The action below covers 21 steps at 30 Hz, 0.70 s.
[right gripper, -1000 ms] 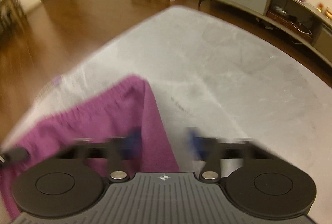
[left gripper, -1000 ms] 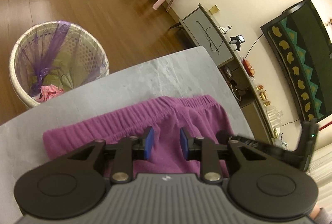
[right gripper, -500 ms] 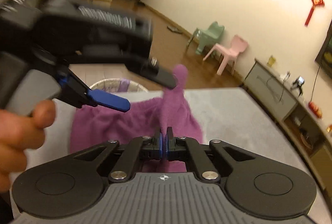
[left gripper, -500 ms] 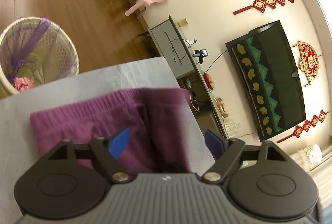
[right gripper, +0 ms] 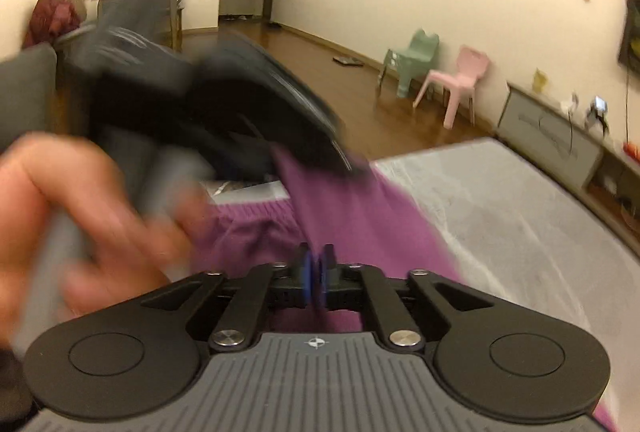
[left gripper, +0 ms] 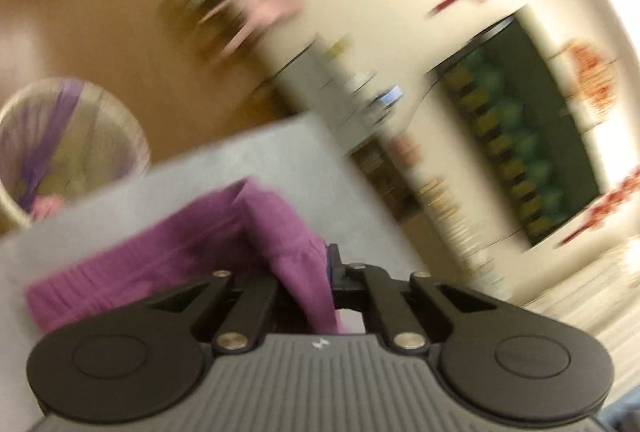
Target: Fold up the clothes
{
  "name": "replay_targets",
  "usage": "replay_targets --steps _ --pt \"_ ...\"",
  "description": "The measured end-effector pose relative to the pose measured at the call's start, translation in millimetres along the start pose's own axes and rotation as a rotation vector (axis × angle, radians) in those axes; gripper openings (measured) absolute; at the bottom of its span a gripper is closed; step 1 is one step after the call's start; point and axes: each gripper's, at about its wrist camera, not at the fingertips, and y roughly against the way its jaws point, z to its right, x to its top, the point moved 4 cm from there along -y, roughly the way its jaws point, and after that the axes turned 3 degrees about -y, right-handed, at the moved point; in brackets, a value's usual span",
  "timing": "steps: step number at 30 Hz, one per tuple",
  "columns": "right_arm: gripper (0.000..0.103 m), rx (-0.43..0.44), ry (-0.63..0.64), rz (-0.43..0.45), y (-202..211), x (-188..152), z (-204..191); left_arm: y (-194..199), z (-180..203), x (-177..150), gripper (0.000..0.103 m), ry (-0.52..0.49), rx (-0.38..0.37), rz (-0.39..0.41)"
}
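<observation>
Purple pants lie on the grey table, with the elastic waistband toward the far left. My left gripper is shut on a raised fold of the purple cloth; the view is blurred by motion. My right gripper is shut on the purple pants and holds an edge of the cloth up. In the right wrist view the left gripper and the hand that holds it sit close on the left, above the cloth.
A white basket with a purple liner stands on the wood floor left of the table. A green chair, a pink chair and a low grey cabinet line the far wall. The table extends right.
My left gripper was wide open half a second ago and is now shut on the cloth. Both grippers have lifted the fabric higher; the right stayed shut on it.
</observation>
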Motion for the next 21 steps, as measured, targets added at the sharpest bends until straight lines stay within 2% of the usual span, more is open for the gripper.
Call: replay_targets --steps 1,3,6,9,11,14,15,16,19,21 --pt "0.047 0.013 -0.046 0.037 27 -4 11 12 -5 1 0.003 -0.019 0.038 0.006" --pt "0.075 -0.004 -0.128 0.1 72 -21 40 7 -35 -7 0.002 0.044 0.145 -0.081" --pt "0.075 -0.187 -0.277 0.029 105 -71 106 -8 -59 -23 0.002 0.083 0.248 -0.174" --pt "0.073 -0.354 -0.437 -0.066 129 -125 170 -12 -49 -24 0.003 0.042 0.28 -0.176" --pt "0.073 -0.391 -0.483 -0.092 148 -152 191 -8 -36 -21 0.003 -0.003 0.28 -0.143" --pt "0.072 -0.426 -0.479 -0.137 161 -181 202 14 -4 -14 0.003 -0.108 0.244 -0.018" --pt "0.072 -0.44 -0.472 -0.153 165 -189 203 15 -2 -14 0.003 -0.14 0.277 -0.015" --pt "0.073 -0.438 -0.47 -0.155 165 -196 205 11 -10 -19 0.003 -0.127 0.317 -0.052" --pt "0.073 -0.428 -0.469 -0.166 168 -204 210 -4 -45 -38 0.003 0.003 0.389 -0.189" --pt "0.074 -0.41 -0.444 -0.185 166 -205 212 1 -42 -37 0.005 -0.006 0.394 -0.183"
